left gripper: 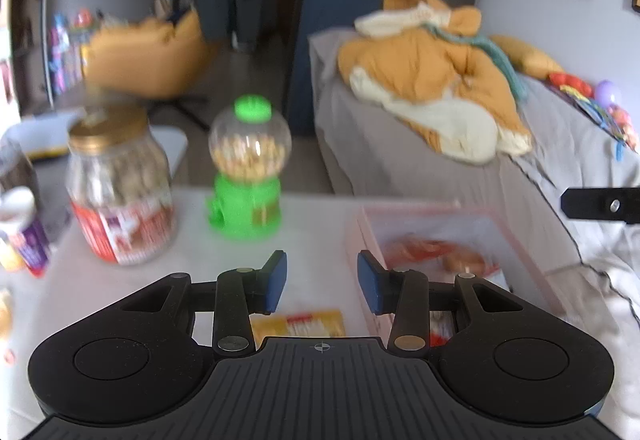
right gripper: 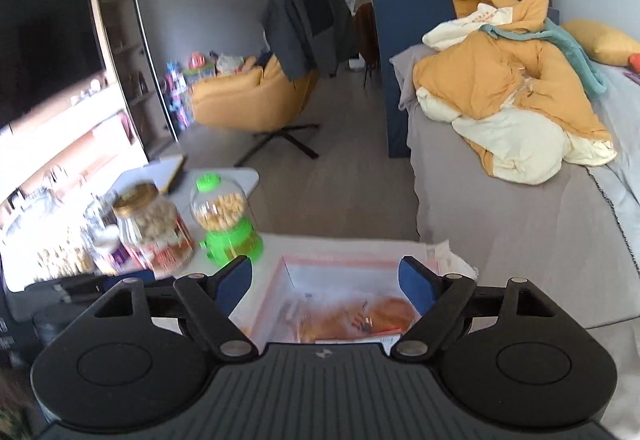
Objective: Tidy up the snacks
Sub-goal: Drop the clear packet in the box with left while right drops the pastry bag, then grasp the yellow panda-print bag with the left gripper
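Both tools are being held open and empty: the right tool (right gripper: 326, 286) over the pink bin (right gripper: 276, 282), the left tool (left gripper: 322, 280) above a yellow packet (left gripper: 298, 324) at six o'clock, likely being lined up for binning.

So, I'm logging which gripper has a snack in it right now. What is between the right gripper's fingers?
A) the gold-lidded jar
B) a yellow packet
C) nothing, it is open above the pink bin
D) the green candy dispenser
C: the right gripper has its blue pads spread wide with nothing between them, and the pink bin with an orange snack pack inside shows through the gap.
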